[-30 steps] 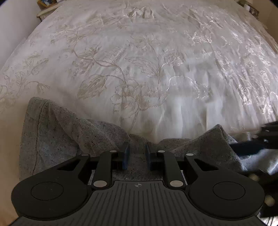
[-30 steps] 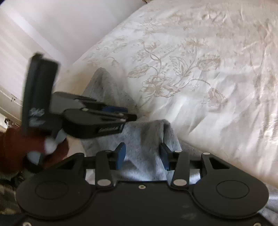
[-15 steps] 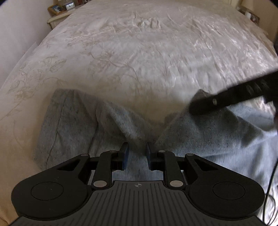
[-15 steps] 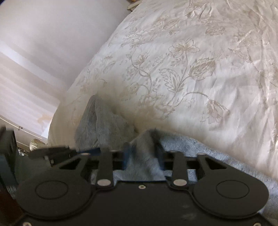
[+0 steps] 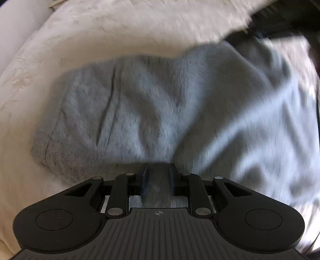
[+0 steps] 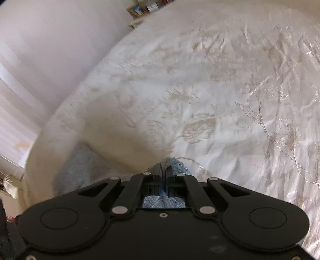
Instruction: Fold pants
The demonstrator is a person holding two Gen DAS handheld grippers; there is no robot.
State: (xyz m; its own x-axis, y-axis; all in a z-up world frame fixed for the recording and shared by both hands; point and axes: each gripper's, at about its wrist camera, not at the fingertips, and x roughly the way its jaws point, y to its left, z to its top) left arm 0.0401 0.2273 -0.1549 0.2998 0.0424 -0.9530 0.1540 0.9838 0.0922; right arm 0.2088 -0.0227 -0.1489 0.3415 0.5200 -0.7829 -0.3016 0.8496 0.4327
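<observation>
Grey knit pants (image 5: 160, 100) lie spread and rumpled across the white embroidered bedspread (image 5: 120, 30), filling most of the blurred left wrist view. My left gripper (image 5: 158, 170) points steeply down at their near edge, shut on a band of the grey cloth between its blue pads. A dark blurred shape (image 5: 280, 18) at the top right meets the cloth's far corner. In the right wrist view my right gripper (image 6: 164, 169) is shut tight on a thin pinch of the pants (image 6: 180, 169). More of the grey cloth (image 6: 80, 168) trails off to its left.
The bedspread (image 6: 220, 90) stretches far ahead and to the right. The bed's left edge runs beside a pale wall (image 6: 50, 40). A small stand with picture frames (image 6: 144, 10) sits at the head of the bed.
The right jaws went from open around a fold of the pants to shut on it. Both grippers moved over the bed, and the pants now fill the left wrist view.
</observation>
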